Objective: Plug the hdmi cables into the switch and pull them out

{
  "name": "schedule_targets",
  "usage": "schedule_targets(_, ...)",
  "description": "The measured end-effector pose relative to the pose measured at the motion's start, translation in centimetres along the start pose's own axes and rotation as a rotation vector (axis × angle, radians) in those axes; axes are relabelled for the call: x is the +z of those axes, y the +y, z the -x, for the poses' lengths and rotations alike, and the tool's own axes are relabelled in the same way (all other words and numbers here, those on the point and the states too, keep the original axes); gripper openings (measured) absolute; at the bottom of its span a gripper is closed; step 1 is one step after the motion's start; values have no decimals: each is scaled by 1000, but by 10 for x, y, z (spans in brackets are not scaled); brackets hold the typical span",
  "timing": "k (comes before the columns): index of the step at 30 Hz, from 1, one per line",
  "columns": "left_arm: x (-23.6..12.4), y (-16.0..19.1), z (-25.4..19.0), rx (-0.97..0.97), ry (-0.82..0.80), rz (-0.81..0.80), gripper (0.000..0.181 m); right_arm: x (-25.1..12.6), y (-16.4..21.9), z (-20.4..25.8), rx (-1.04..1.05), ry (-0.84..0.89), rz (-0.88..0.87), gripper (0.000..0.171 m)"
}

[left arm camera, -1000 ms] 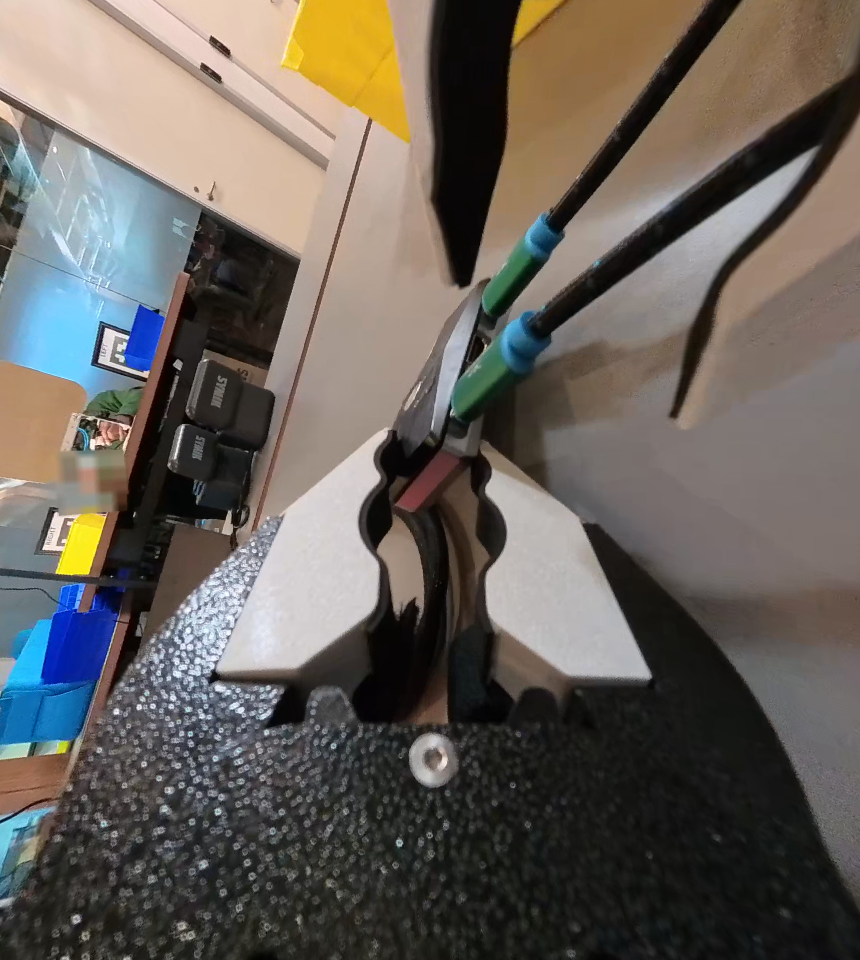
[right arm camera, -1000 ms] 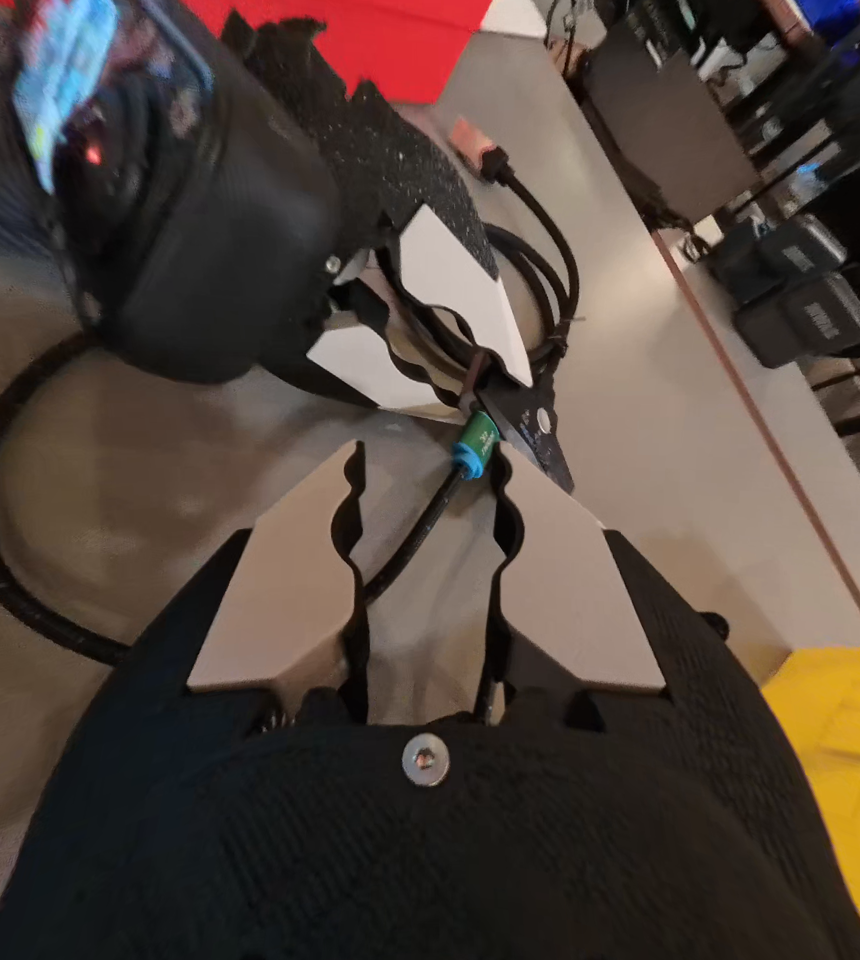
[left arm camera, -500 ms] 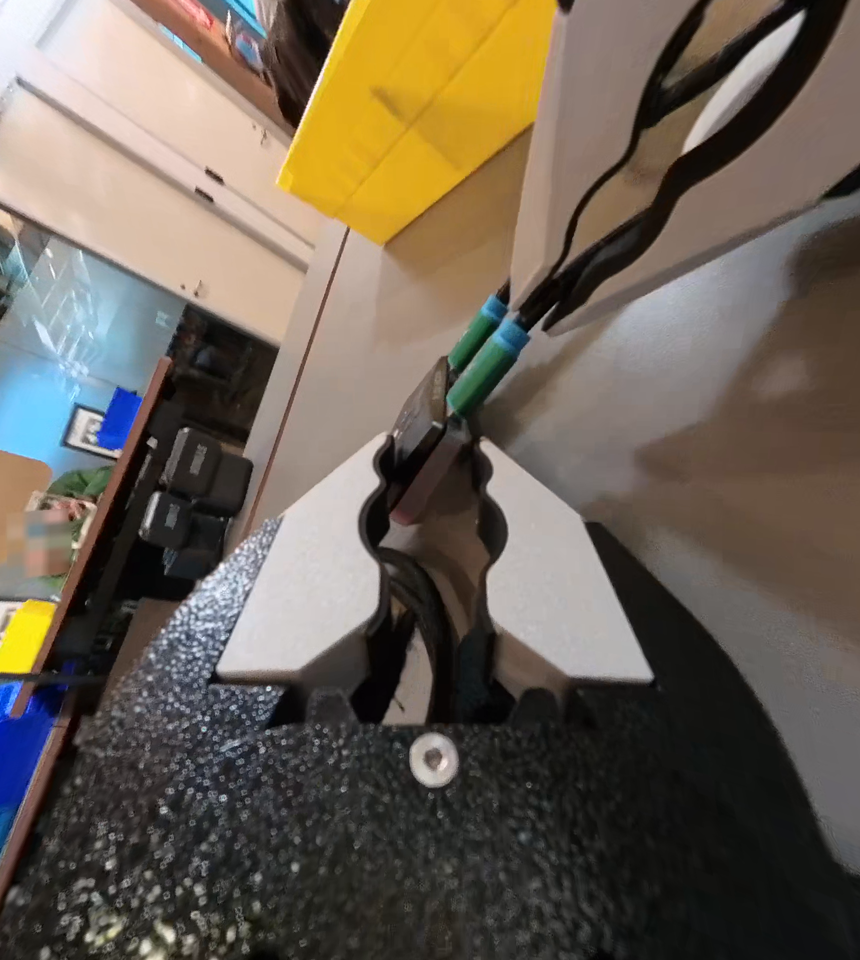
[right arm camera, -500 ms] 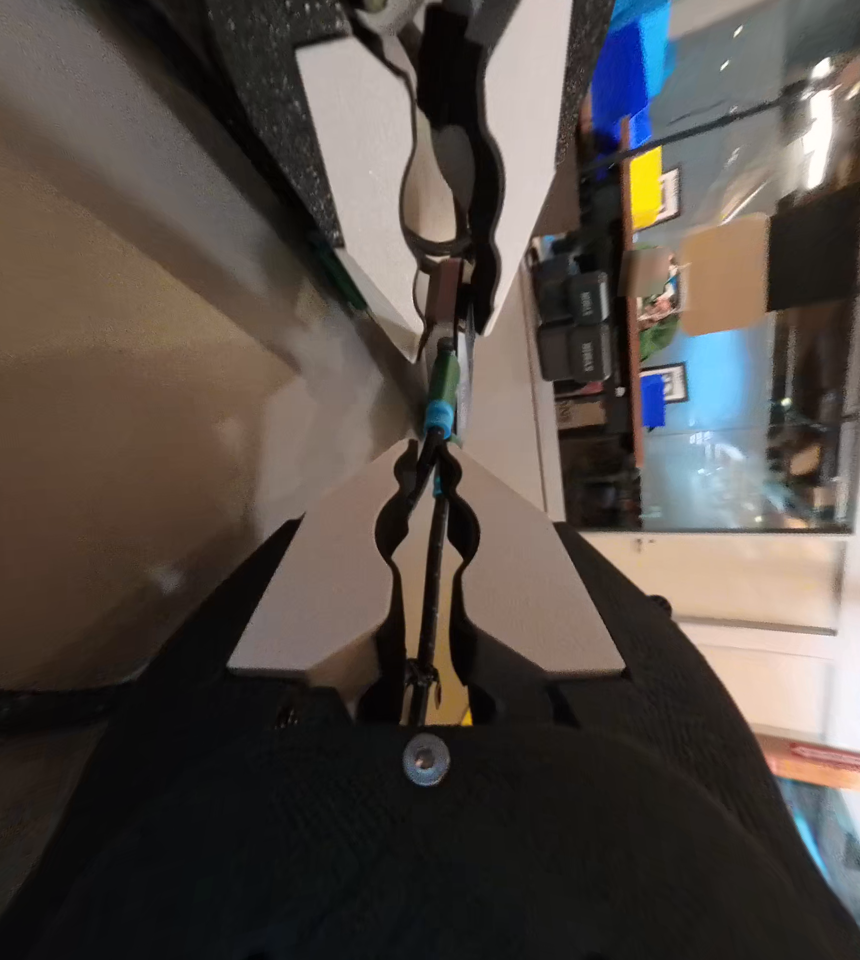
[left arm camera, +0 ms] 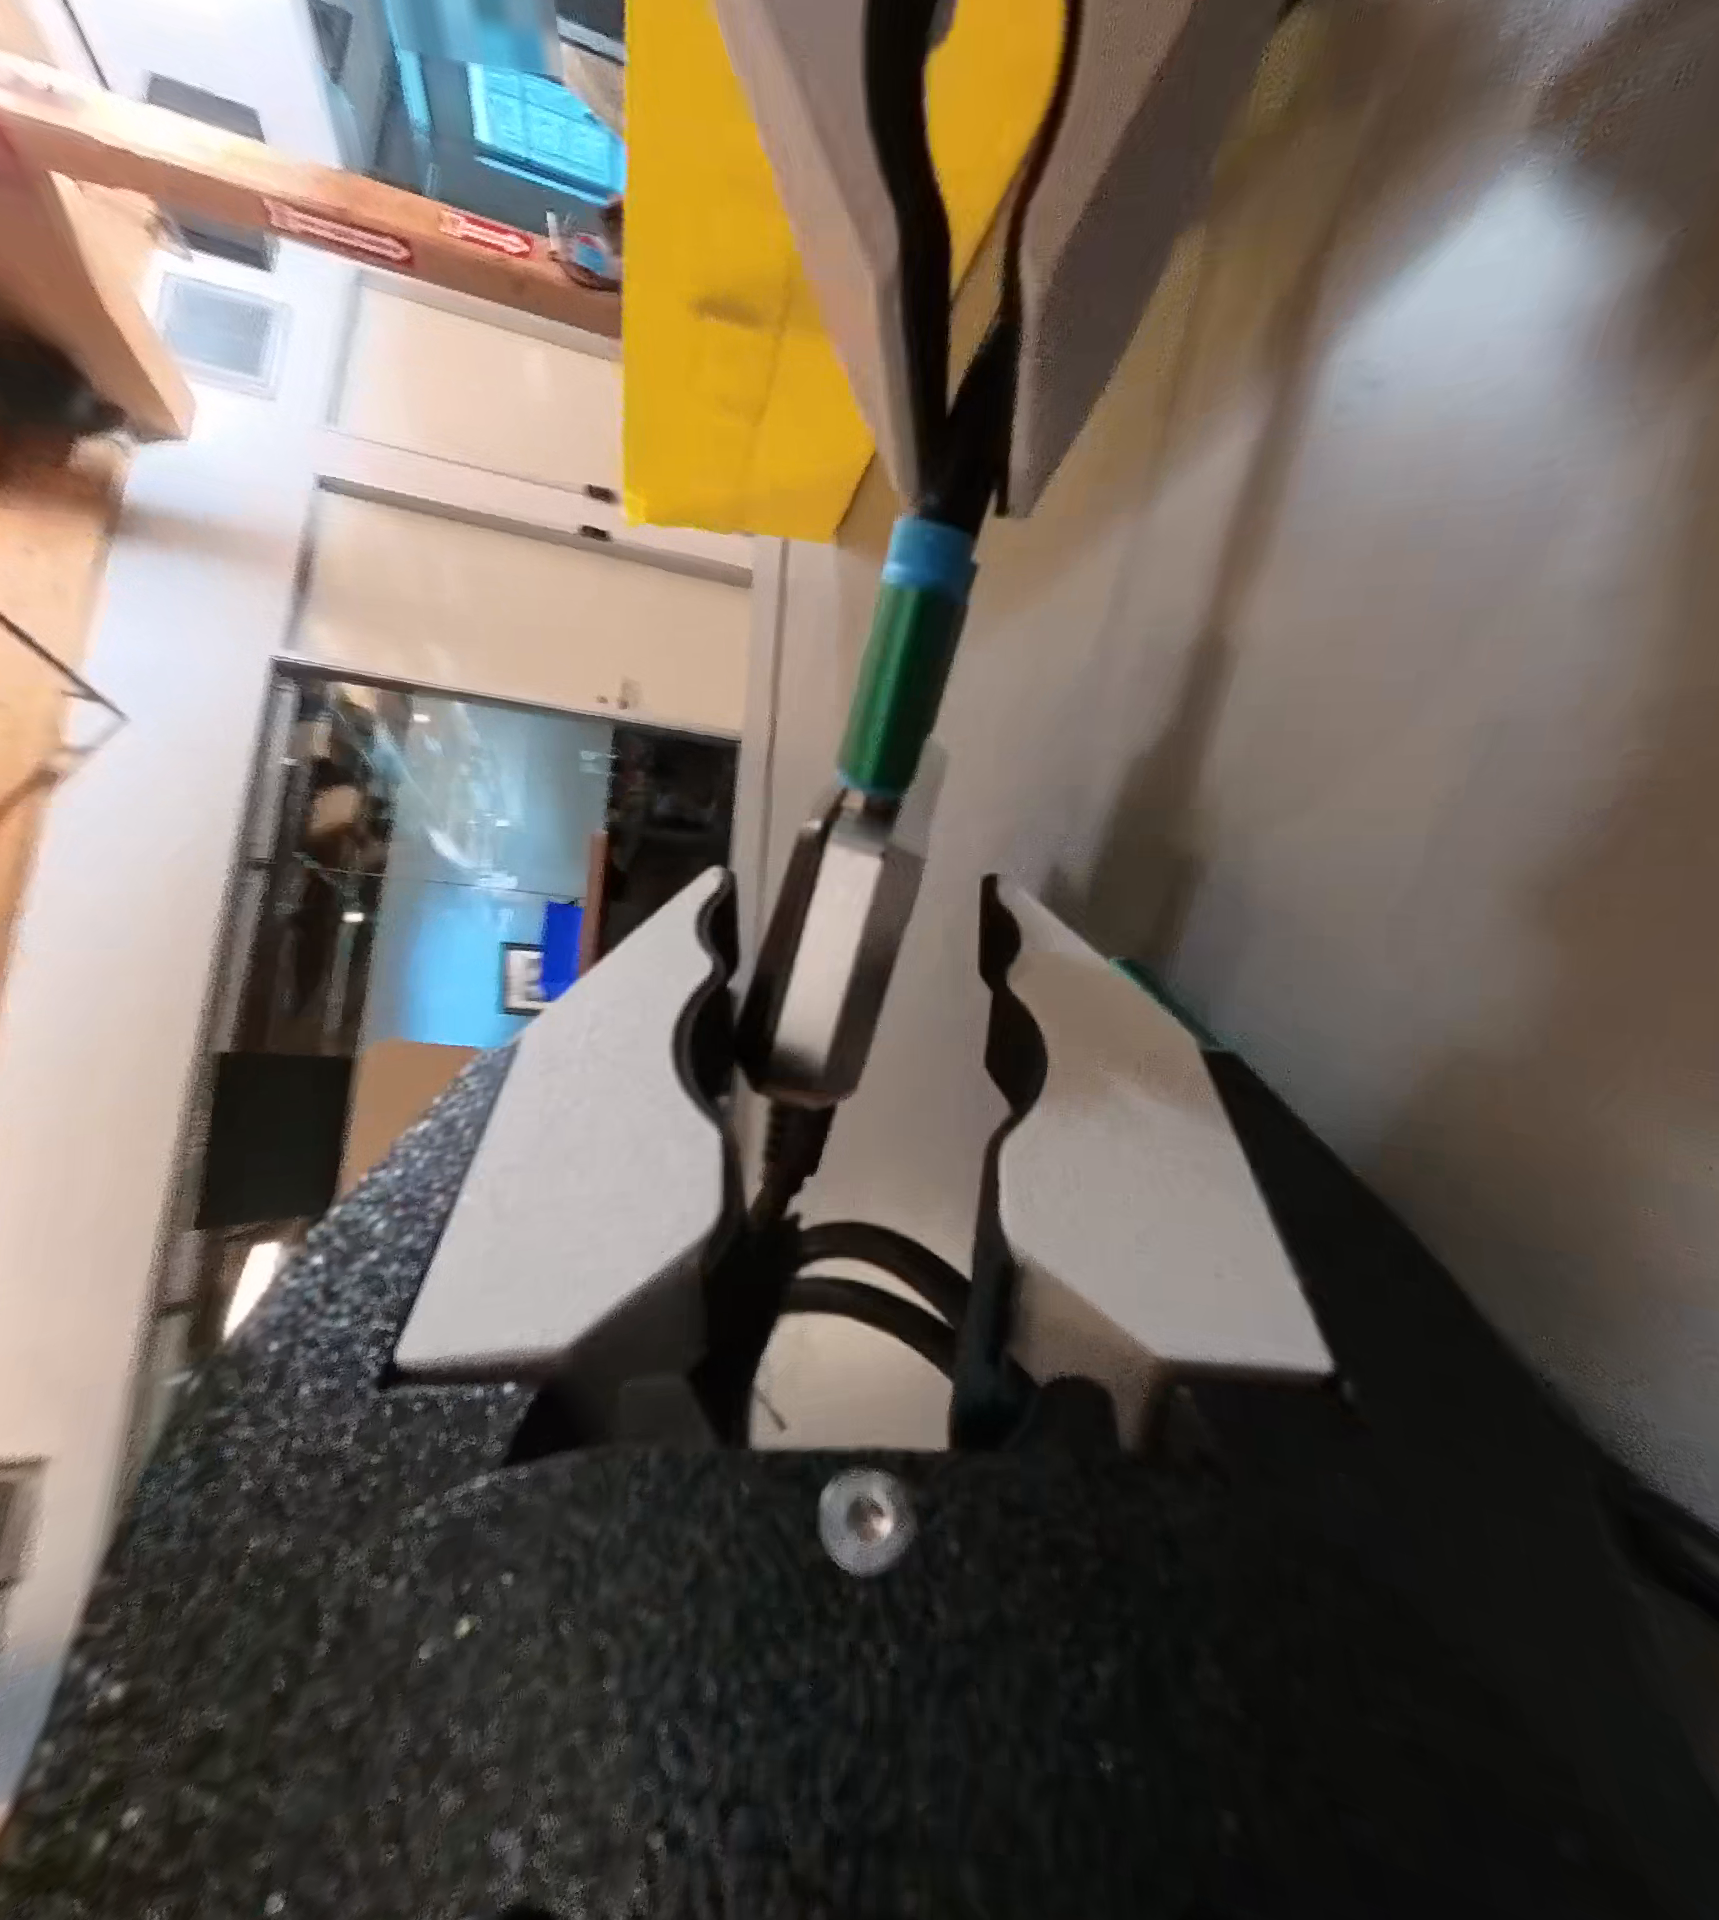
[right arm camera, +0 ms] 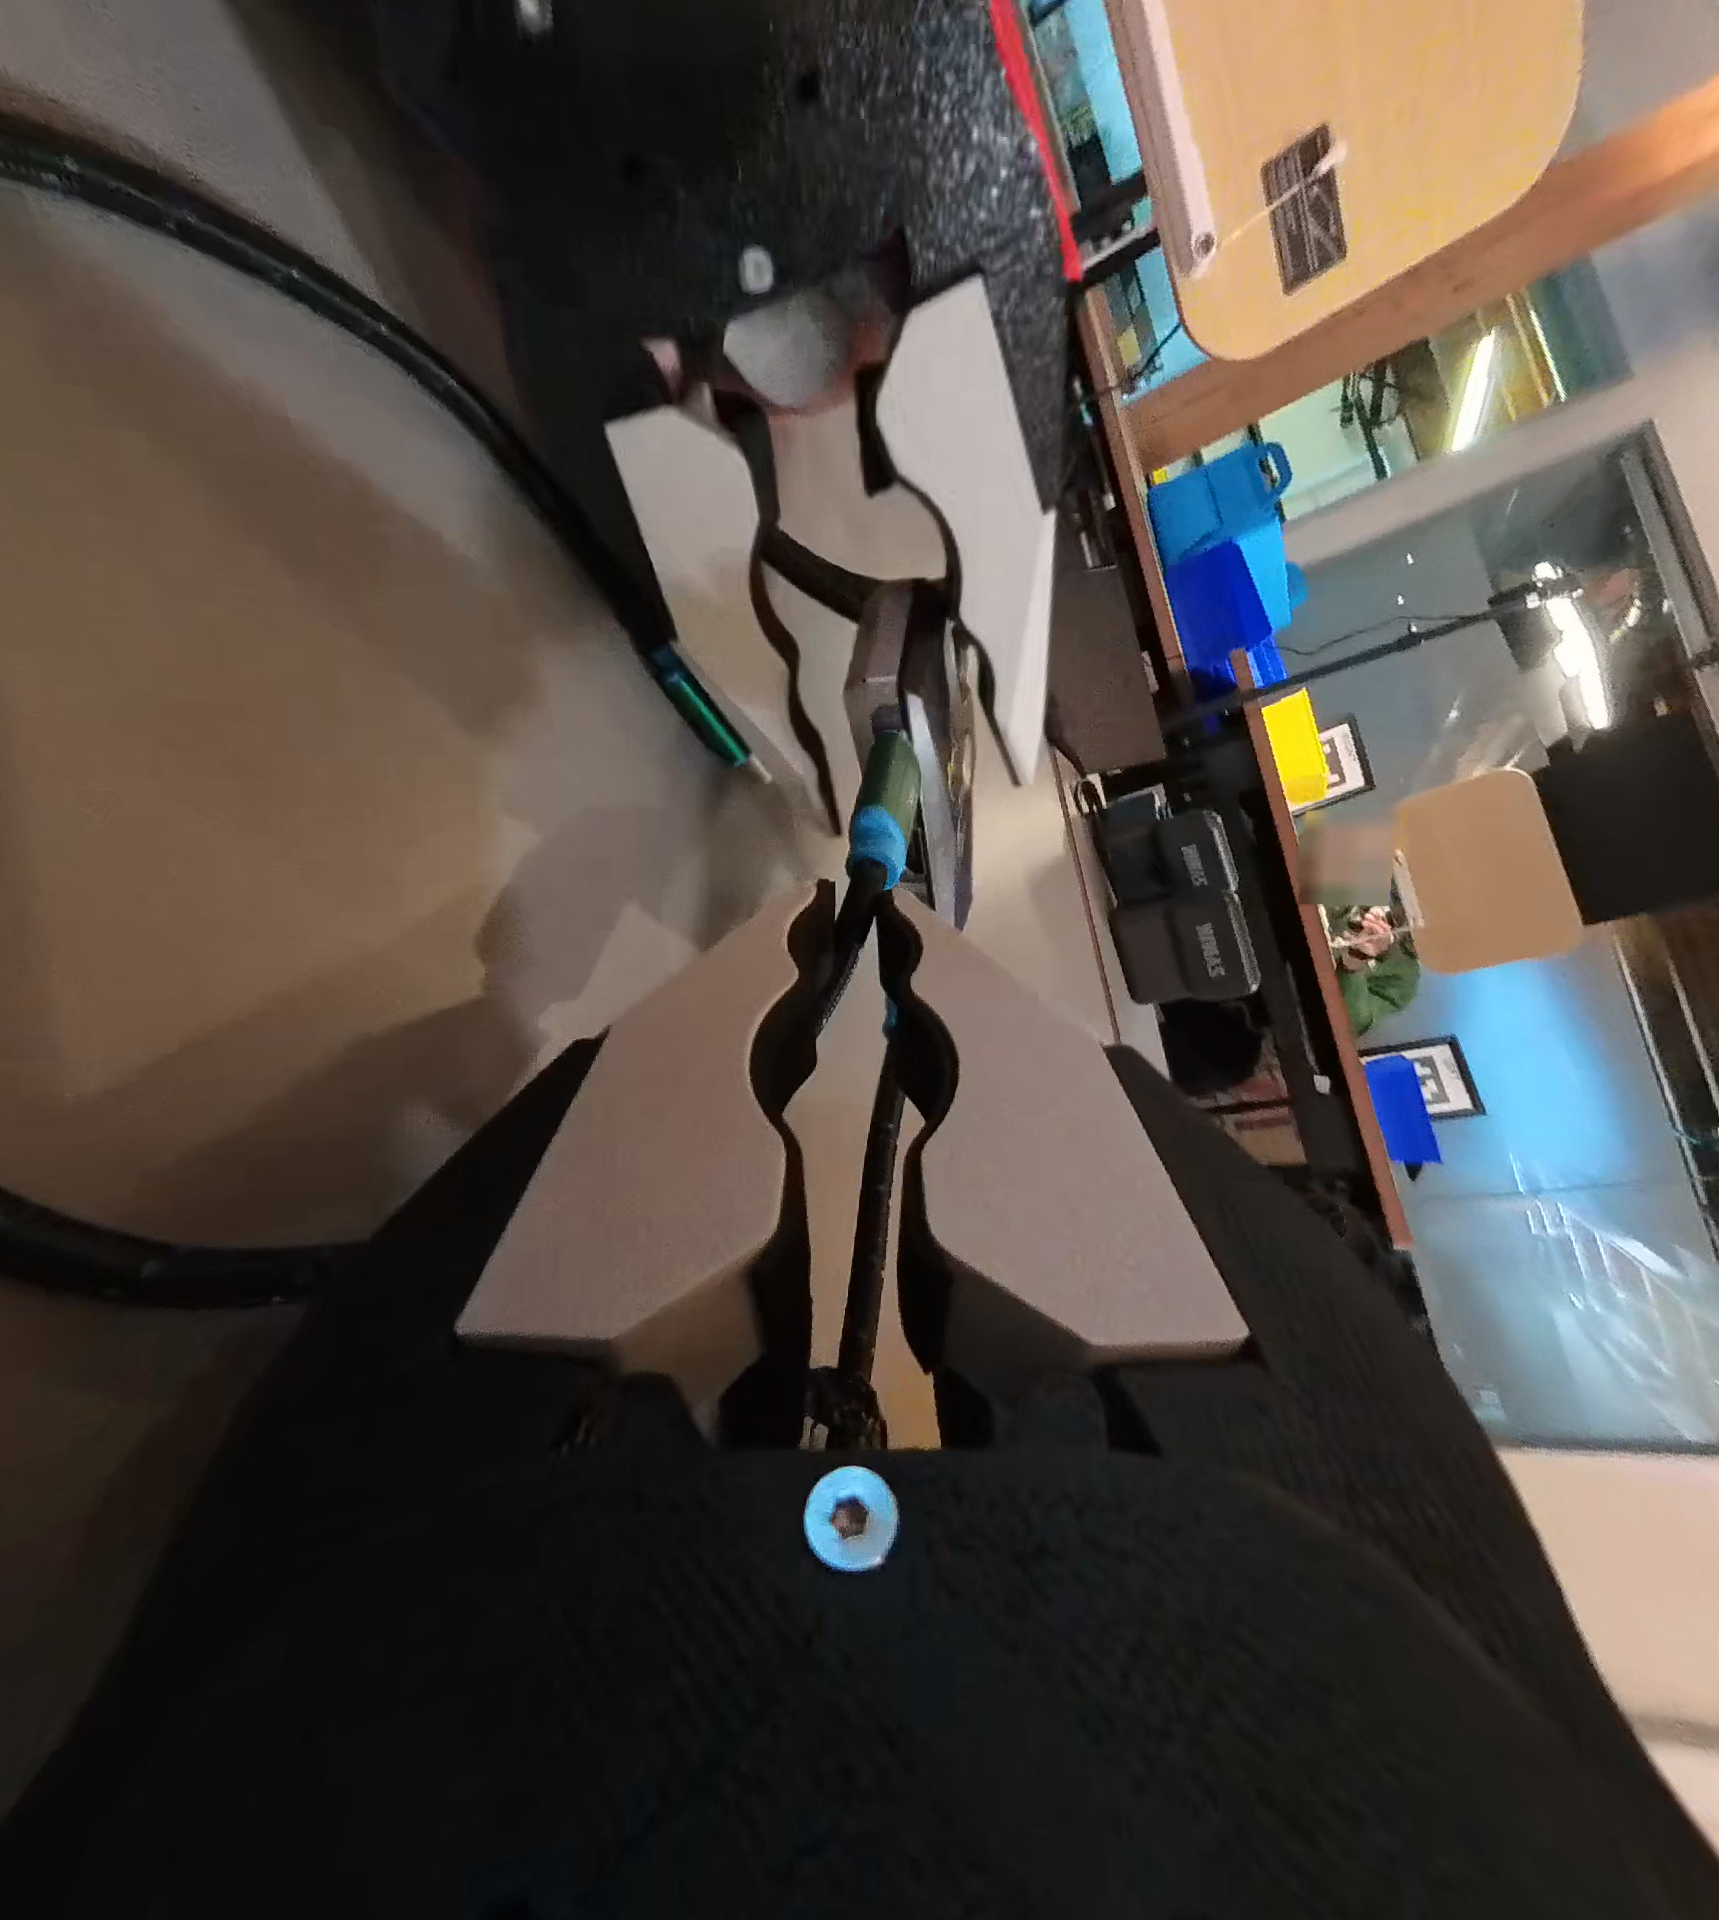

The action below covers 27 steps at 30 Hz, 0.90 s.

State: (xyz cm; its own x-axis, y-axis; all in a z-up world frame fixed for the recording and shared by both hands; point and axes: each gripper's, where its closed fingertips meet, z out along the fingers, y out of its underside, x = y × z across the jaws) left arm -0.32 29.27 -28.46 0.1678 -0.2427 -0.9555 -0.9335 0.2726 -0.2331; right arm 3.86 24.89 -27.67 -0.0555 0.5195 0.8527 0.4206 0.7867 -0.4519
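Observation:
A small dark HDMI switch (left arm camera: pixel 824 987) stands edge-on between the fingers of my left gripper (left arm camera: pixel 855 904). The jaws are apart, and the switch touches only the left finger (left arm camera: pixel 626 1091). A green plug with a blue collar (left arm camera: pixel 896 696) sits in the switch's far end. My right gripper (right arm camera: pixel 860 899) is shut on the black HDMI cable (right arm camera: pixel 870 1195) just behind that plug (right arm camera: pixel 886 779). It shows in the left wrist view (left arm camera: pixel 954 488) at the top. The switch (right arm camera: pixel 881 665) and the left gripper's fingers (right arm camera: pixel 699 540) lie ahead in the right wrist view.
Another green plug (right arm camera: pixel 704 717) on a thick black cable (right arm camera: pixel 263 270) lies on the beige table (right arm camera: pixel 211 727) beside the left gripper. A yellow bin (left arm camera: pixel 730 312) stands behind the right gripper. Shelves with blue and yellow bins (right arm camera: pixel 1219 561) lie past the table edge. My hands' fingertips stand some 6 centimeters from each other.
The right gripper has closed on the cable behind the plug. The left gripper's jaws have widened off the switch. Both grippers have rolled, so the views have turned.

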Motion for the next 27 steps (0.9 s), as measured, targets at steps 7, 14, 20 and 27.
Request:
schedule_targets(7, 7, 17, -6, 8, 35, 156, 22, 10, 5, 7, 46, -34, 151, 12)
schedule_targets(14, 8, 16, -9, -45, 54, 155, 22, 18, 1, 0, -118, 22, 284, 23)
schedule_targets(20, 8, 16, -11, -84, 72, 146, 22, 22, 1, -2, -137, 52, 300, 23)
schedule_targets(27, 8, 11, -6, -69, 41, 162, 21, 20, -15, 3, 141, -81, 280, 59)
